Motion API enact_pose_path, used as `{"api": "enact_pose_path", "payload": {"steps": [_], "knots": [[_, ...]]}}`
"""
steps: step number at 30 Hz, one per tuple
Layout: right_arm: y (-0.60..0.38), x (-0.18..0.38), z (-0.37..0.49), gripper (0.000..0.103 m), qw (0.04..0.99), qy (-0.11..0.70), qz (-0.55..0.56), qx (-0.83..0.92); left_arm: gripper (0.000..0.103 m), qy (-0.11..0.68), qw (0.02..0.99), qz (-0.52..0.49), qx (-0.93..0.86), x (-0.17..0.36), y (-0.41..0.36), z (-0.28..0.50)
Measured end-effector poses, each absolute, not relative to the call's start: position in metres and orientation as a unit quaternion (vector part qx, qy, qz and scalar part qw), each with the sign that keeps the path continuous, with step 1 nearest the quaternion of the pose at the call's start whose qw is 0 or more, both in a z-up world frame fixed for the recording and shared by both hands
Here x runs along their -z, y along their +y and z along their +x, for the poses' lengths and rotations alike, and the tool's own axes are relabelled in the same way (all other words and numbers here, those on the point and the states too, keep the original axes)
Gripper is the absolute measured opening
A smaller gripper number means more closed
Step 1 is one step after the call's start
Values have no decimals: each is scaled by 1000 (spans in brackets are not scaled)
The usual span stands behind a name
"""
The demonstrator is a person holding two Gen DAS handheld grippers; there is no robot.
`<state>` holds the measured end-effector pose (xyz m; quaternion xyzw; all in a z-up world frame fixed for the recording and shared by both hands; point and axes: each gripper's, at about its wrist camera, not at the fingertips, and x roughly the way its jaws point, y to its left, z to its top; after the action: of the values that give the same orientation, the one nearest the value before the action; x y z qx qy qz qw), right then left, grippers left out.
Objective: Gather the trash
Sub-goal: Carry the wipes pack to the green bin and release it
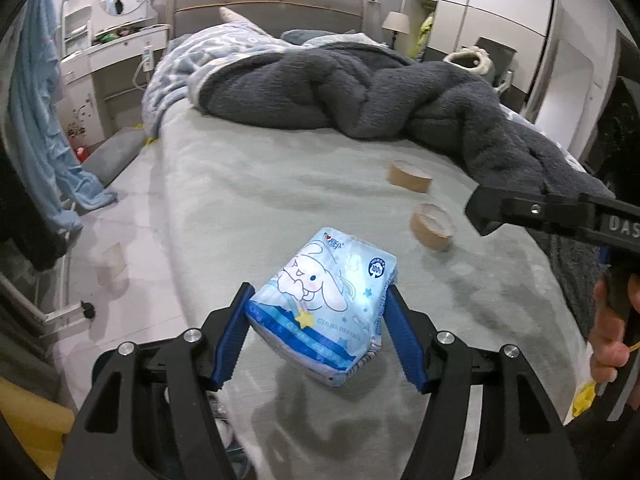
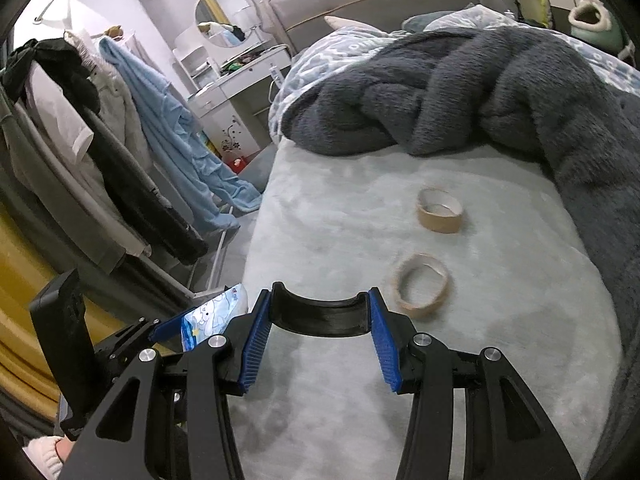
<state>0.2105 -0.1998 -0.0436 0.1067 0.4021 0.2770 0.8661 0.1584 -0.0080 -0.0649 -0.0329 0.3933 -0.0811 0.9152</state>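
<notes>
Blue tissue pack [image 1: 324,312] clamped in left gripper [image 1: 320,300] above bed [image 1: 240,184]; right gripper [image 2: 318,294] clamped on black curved piece [image 2: 320,316], near two cardboard rings [image 2: 422,286].

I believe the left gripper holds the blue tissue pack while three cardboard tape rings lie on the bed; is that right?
Not quite: only two cardboard tape rings lie on the bed, as the right wrist view shows. The left gripper does hold the blue tissue pack.
</notes>
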Motion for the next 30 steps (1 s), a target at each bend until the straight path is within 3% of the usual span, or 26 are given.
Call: {"api": "enact_pose_path", "payload": {"steps": [30], "knots": [[-19,44,197,49,834,393,-11,-386,68,487,865,-114,-37,105,146,138]]}}
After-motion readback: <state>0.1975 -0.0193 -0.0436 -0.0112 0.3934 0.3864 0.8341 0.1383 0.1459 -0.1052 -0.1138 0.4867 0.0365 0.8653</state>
